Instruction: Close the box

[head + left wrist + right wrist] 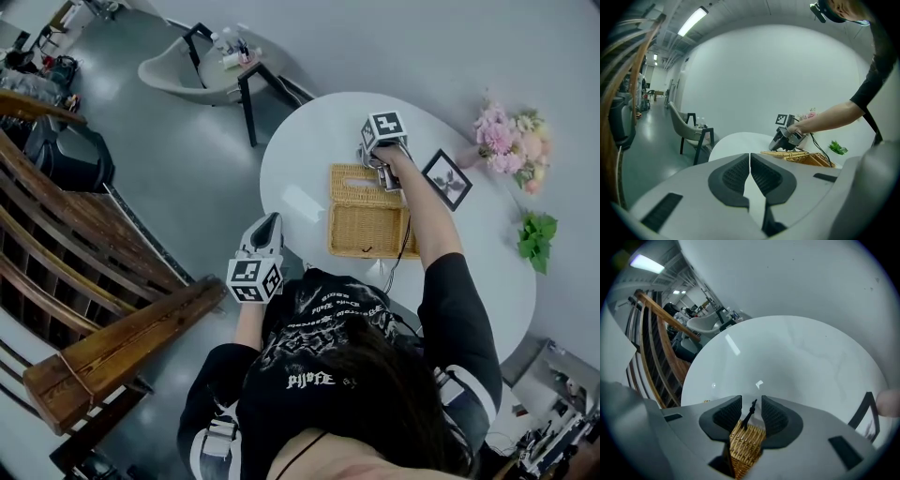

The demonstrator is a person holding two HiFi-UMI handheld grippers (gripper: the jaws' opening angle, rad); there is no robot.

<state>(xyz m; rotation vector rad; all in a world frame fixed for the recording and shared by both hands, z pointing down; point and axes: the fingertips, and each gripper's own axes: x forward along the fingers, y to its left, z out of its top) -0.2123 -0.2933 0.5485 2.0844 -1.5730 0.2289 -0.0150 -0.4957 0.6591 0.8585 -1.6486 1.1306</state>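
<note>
So, head view: rectangular woven wicker box (367,234) sits near the middle of the round white worktop (300,169). Its woven wicker lid (354,183) is open, reaching out from the box's far side. Right gripper (377,169) is at the lid's far edge, w/ the arm stretched over the box. Left gripper (268,225) hangs off the worktop's near-left edge, close to the person's body & well apart from the box. Small black picture frame (447,178), pink flower bunch (511,141) & green leafy sprig (536,239) lie to the right.

Left gripper view: left gripper (750,164) jaws pressed together, nothing between. Beyond them is the box (813,160), w/ the right gripper (783,140) on the lid (780,153).

Right gripper view: right gripper (751,401) jaws clamp the lid (746,441) at its edge. Thin black clasp (749,417) sticks up between them, white worktop (787,362) beyond.
</note>
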